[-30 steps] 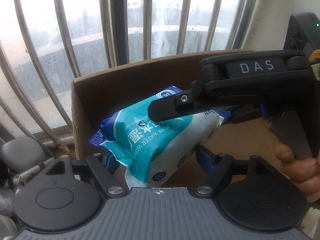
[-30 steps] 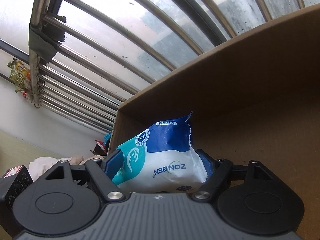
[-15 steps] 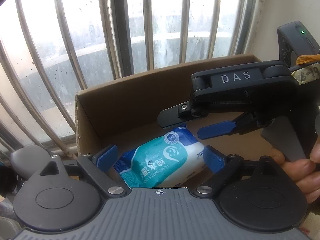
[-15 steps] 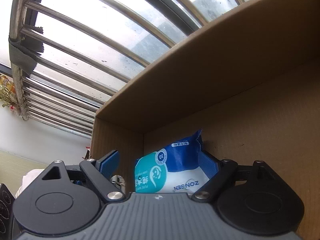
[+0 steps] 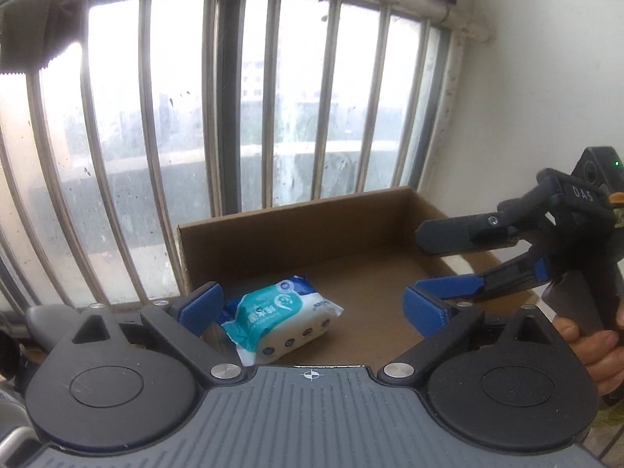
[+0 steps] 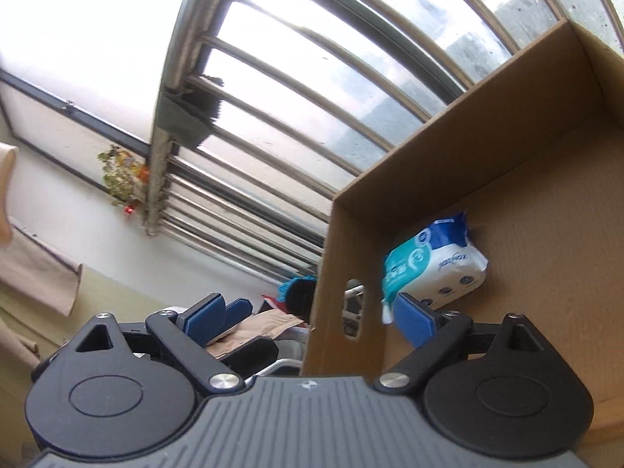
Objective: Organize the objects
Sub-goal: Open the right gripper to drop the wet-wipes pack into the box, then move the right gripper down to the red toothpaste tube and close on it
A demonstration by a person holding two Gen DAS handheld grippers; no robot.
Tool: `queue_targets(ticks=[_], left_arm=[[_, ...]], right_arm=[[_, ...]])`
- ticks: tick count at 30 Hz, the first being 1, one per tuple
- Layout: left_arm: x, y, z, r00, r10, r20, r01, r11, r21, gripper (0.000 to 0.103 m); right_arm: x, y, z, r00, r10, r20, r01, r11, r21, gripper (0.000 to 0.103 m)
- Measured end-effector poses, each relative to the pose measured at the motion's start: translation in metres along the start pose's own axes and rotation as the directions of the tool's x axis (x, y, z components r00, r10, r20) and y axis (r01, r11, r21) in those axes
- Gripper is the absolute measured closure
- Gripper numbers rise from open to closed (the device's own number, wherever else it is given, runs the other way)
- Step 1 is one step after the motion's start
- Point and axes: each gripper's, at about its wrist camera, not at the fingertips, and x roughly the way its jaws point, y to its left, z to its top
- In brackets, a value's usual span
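Lying in cardboard box (image 5: 351,230), near end hidden: wipes pack (image 5: 279,314); left gripper (image 5: 312,308), right gripper (image 5: 436,261) both agape, empty.

There was one cardboard box (image 5: 312,226) and one pack of wet wipes (image 5: 279,314) that lay inside it. Two grippers were in view: the left gripper (image 5: 312,308) and the right gripper (image 5: 436,257), each with two fingers, so four fingers in total. One hand (image 5: 592,351) was seen on the right gripper's handle. The box wall had one cut-out handle hole (image 6: 354,308). Behind the box stood one window (image 5: 253,117) with many vertical bars; their exact number could not be counted.
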Motion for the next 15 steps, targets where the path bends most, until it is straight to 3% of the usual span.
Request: queue_targets(ticks=[6, 12, 15], left_arm=[[-0.070, -0.014, -0.046, 0.994, -0.039, 0.103, 0.037, 0.999, 0.022, 0.001], [-0.111, -0.039, -0.104, 0.989, 0.077, 0.129, -0.090, 0.991, 0.094, 0.000], [-0.122, -0.054, -0.131, 0.988, 0.063, 0.143, -0.079, 0.991, 0.111, 0.000]], right_arm=[[-0.045, 0.009, -0.062, 0.996, 0.086, 0.032, -0.083, 0.993, -0.087, 0.004], [-0.075, -0.011, -0.114, 0.990, 0.095, 0.102, -0.087, 0.993, -0.082, 0.004], [-0.088, -0.027, -0.133, 0.985, 0.083, 0.148, -0.080, 0.996, -0.031, 0.004]])
